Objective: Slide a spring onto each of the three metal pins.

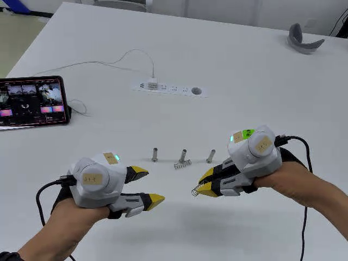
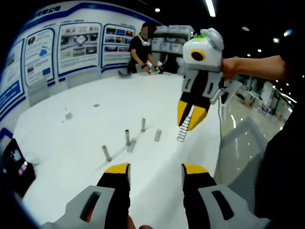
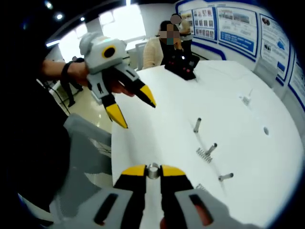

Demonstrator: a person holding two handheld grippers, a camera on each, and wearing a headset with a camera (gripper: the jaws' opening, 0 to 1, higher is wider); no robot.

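Note:
Three short metal pins stand in a row on the white table: left pin, middle pin, right pin. A loose spring lies against the middle pin. My right gripper hovers just in front of the right pin, shut on a second spring that pokes out of its yellow tips. The right gripper view shows this spring end-on; the left gripper view shows it hanging. My left gripper is open and holds nothing, in front of the left pin.
A tablet with a lit screen lies at the left edge. A white power strip with a cable sits behind the pins. A grey curved object rests at the far right. A person stands in the background.

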